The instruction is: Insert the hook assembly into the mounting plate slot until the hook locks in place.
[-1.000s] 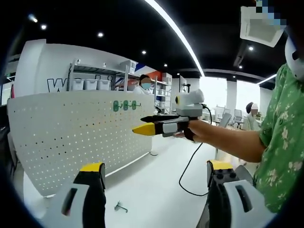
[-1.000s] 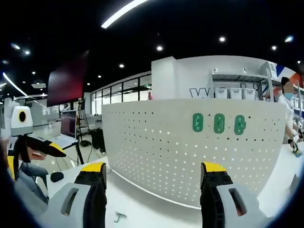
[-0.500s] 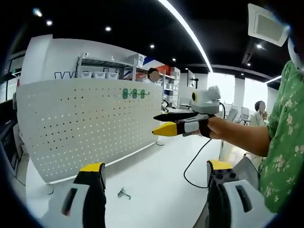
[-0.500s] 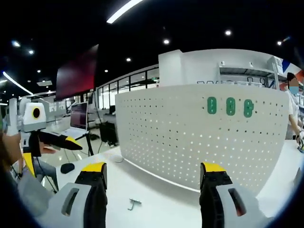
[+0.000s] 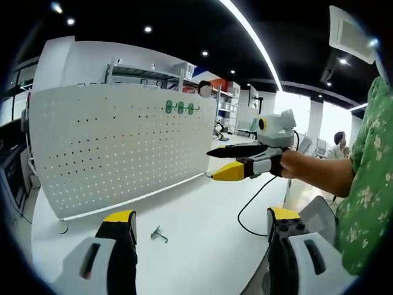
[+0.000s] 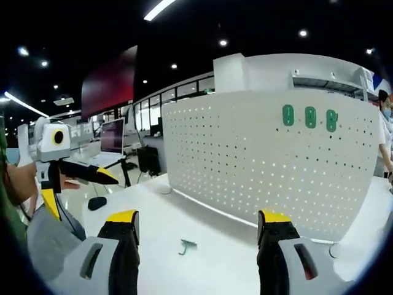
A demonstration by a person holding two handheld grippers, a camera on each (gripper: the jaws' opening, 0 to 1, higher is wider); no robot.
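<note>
While the hook (image 5: pixel 159 233) lies untouched on the table (image 5: pixel 202 246) before the upright pegboard (image 5: pixel 110 147), left gripper (image 5: pixel 202 258) and right gripper (image 6: pixel 196 255) hover empty, jaws apart, seemingly ready for pickup.

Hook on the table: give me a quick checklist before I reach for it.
1. Hook in sight, lying loose on the white table: ok.
2. Left tool open and holding nothing: ok.
3. Right tool open and holding nothing: ok.
4. Pegboard upright on the table, holes facing the tools: ok.
5. Hook seated in the pegboard: not ok, it lies on the table in front of it.
6. Which way the hook's prongs point: cannot tell, too small.
</note>
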